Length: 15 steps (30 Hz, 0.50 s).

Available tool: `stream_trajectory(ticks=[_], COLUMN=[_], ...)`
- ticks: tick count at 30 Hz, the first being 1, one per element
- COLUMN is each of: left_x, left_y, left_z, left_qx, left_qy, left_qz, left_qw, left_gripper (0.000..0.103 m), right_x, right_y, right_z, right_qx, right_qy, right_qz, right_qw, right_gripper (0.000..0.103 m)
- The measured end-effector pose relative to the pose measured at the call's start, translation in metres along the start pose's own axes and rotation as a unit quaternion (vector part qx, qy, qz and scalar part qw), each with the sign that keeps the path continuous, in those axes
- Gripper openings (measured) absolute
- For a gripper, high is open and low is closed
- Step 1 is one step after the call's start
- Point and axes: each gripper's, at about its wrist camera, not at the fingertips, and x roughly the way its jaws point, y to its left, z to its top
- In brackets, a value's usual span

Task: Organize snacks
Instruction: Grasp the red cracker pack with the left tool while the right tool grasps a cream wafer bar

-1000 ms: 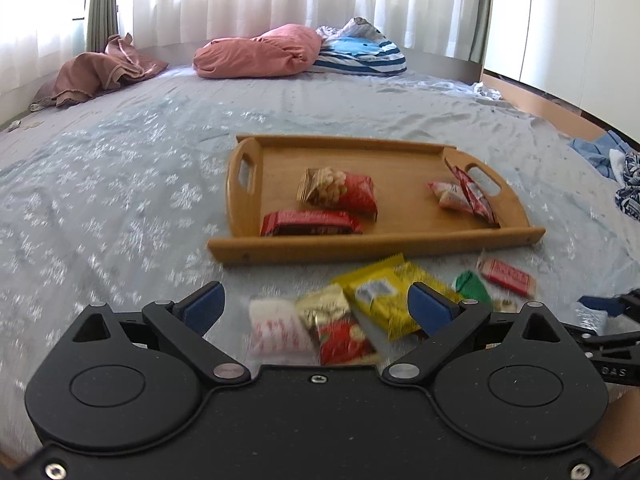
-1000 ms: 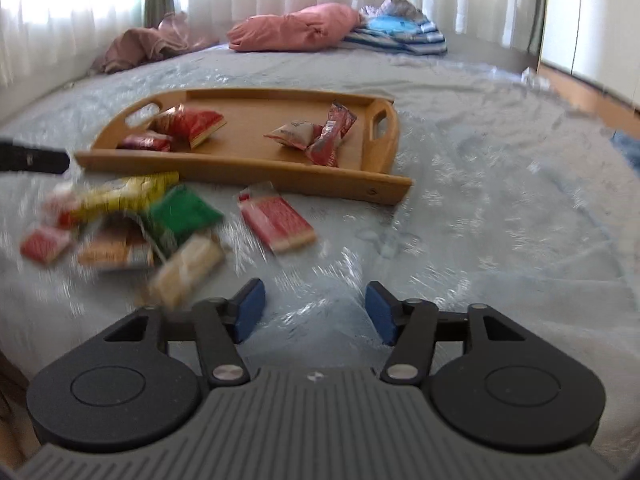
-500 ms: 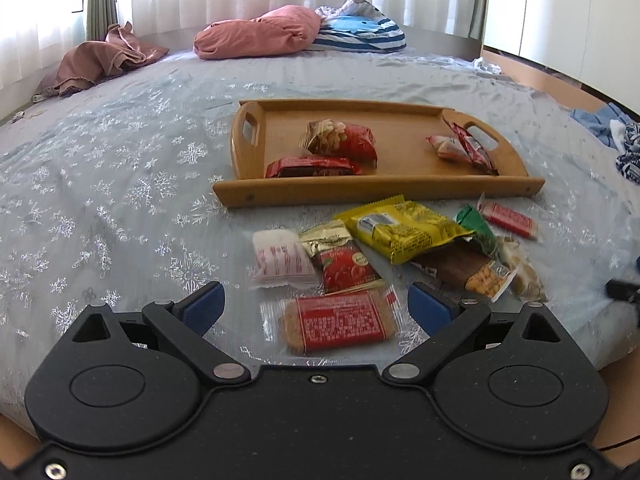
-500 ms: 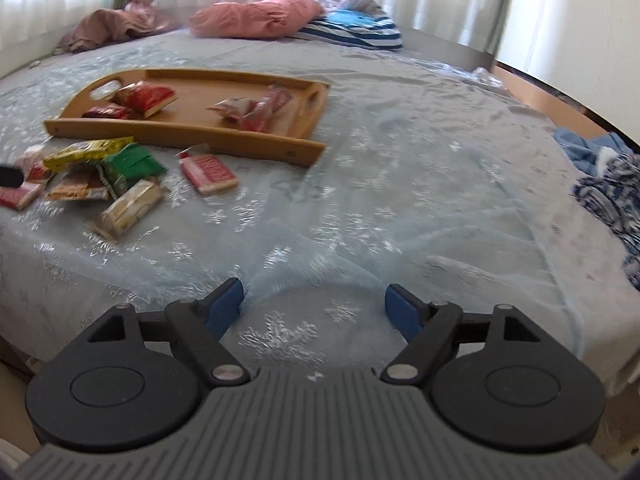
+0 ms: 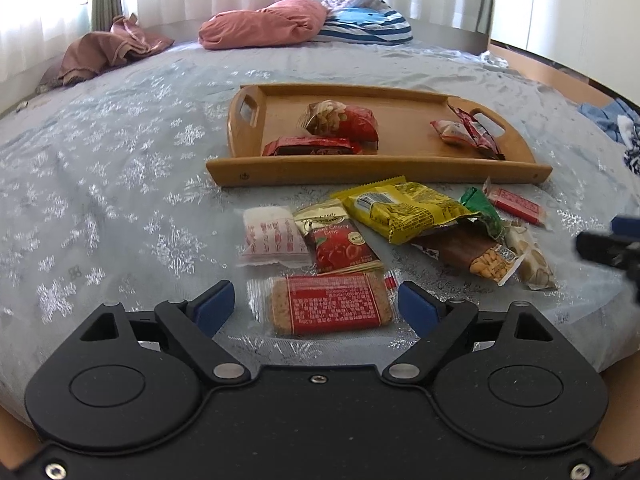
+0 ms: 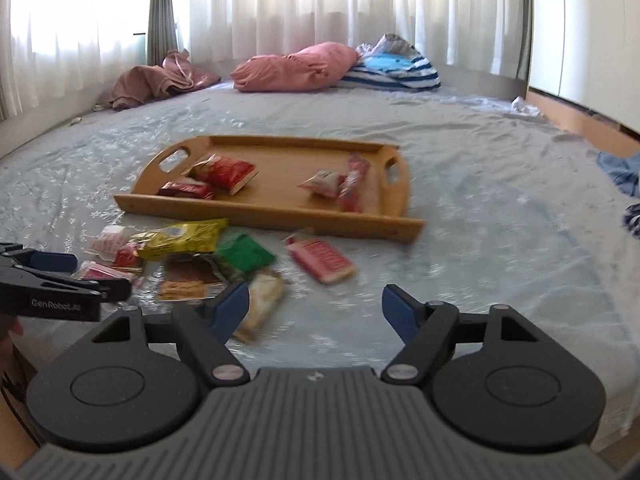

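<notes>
L wrist view: left gripper (image 5: 316,306) low over the bedspread (image 5: 120,184), jaws wide but just been closing in. The red cereal bar (image 5: 330,309) lies between the blue pads (image 5: 214,306), pads not pressing on it; small gap each side. Bar's long axis runs left-right, across the jaw line, label side up. Just beyond it: white wafer pack (image 5: 274,236) and cherry-drop sachet (image 5: 340,240), both long axis near-far, side by side and touching. Right of those, yellow packet (image 5: 404,210) lies diagonal, far-left to near-right, overlapping a brown peanut bar (image 5: 468,254). Green wrapper (image 5: 482,210) and pale nougat bar (image 5: 528,258) further right. Small red-pink pack (image 5: 516,204) at far right of the pile, near the tray's near rim. Wooden tray (image 5: 380,170) sits beyond the pile, long axis left-right, holding four snacks: two red packs left-centre, two by the right handle. Right gripper's tip shows at the right edge.

R wrist view: right gripper (image 6: 316,306) above bare bedspread (image 6: 480,240), jaws wide, nothing between them. Frame blurred. Snack pile is near-left; nougat bar (image 6: 262,304) just beside the left pad, contact cannot be judged. Red-pink pack (image 6: 324,262) lies apart, ahead, diagonal far-left to near-right. Tray (image 6: 272,210) beyond, angled, right end nearer. Left gripper (image 6: 60,282) enters from the left edge over the pile.
</notes>
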Motion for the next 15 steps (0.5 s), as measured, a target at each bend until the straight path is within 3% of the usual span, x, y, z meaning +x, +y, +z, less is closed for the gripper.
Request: stream_trajectory(ticks=[10,15], left_x=[0.001,0.003], left_y=[-0.007,-0.011], left_z=[-0.003,-0.004], left_qx=[0.004,0.004], left_qy=[-0.002,-0.004], left_qz=[-0.001,0.002], left_qw=[1.0000,1.0000], left_gripper=[0.088,0.087], right_x=[0.032,0.041], right_y=[0.031,0.035], right_z=[-0.009,-0.008], right_qx=[0.028,0.037], right_qy=[0.020,0.027], right_qz=[-0.010,-0.015], right_qw=[0.999,0.999], right_gripper=[0.060,0.056])
